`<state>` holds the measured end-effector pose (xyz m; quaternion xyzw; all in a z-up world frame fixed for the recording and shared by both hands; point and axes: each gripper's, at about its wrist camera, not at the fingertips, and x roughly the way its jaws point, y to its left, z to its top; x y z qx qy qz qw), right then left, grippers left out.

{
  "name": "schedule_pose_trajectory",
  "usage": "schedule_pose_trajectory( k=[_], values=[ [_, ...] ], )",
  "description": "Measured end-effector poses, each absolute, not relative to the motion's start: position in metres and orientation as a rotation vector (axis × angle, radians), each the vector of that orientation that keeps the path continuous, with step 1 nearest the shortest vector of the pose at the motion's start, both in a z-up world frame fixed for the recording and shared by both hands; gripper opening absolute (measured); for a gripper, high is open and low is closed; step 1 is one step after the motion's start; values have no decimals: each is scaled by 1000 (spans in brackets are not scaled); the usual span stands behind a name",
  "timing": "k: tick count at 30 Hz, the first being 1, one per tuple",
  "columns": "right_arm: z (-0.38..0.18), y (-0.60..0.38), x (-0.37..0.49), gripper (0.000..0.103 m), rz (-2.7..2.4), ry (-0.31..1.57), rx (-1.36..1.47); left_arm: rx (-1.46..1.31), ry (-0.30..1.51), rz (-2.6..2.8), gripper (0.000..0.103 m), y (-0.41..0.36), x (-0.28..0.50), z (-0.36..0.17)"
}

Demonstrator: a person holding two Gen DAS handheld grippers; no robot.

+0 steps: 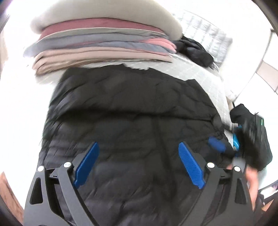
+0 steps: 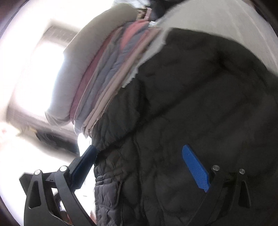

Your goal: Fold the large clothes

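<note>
A black quilted jacket (image 1: 130, 104) lies spread on a pale bed cover (image 1: 199, 73) and fills the middle of both views. My left gripper (image 1: 139, 144) hovers over its near part, open, jaws wide, nothing pinched between the blue pads (image 1: 189, 163). In the left wrist view my right gripper (image 1: 225, 144) shows at the jacket's right edge, held by a black-gloved hand (image 1: 250, 132). In its own view the right gripper (image 2: 139, 147) stands open, straddling the jacket (image 2: 191, 95) near its side edge. Its left finger (image 2: 86, 161) is beside a gathered cuff.
A stack of folded clothes (image 1: 104, 43) in pink, grey and beige, topped by a thick cream piece (image 1: 104, 15), sits just behind the jacket and also appears as the stack (image 2: 104, 78) in the right wrist view. Another dark garment (image 1: 194, 48) lies crumpled at the back right.
</note>
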<state>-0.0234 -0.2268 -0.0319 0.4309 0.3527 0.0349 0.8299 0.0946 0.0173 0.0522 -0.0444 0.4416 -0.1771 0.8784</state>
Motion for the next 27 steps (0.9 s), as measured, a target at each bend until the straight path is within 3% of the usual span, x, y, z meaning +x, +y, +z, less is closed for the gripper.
schedule_pose_trajectory(
  k=[4, 13, 14, 15, 16, 17, 18, 19, 24, 25, 26, 27],
  values=[
    [-18, -221, 28, 95, -2, 760, 707, -206, 958, -328, 89, 58, 83, 29],
    [-69, -210, 166, 95, -116, 963, 526, -301, 996, -316, 89, 101, 84, 15],
    [-73, -214, 171, 91, -100, 969, 530, -310, 995, -318, 89, 104, 83, 15],
    [-75, -215, 179, 78, -80, 980, 531, -314, 993, -317, 89, 105, 82, 16],
    [-76, -215, 184, 42, -65, 993, 524, -317, 992, -317, 89, 107, 82, 17],
    [-77, -217, 190, 24, -35, 1012, 528, -319, 993, -319, 89, 105, 84, 17],
    [-74, -219, 193, 15, -18, 1006, 539, -326, 995, -324, 89, 106, 84, 16],
    [-66, -219, 195, 12, -9, 987, 537, -332, 997, -326, 89, 106, 84, 16],
    [-49, -233, 188, 11, -58, 909, 523, -354, 1019, -333, 89, 105, 88, 10],
    [-59, -235, 191, 15, -72, 951, 513, -356, 1027, -332, 89, 104, 89, 7],
    [-71, -238, 192, 27, -68, 1007, 511, -356, 1033, -334, 89, 103, 90, 6],
    [-80, -240, 194, 28, -51, 1043, 525, -353, 1038, -334, 89, 102, 90, 4]
  ],
)
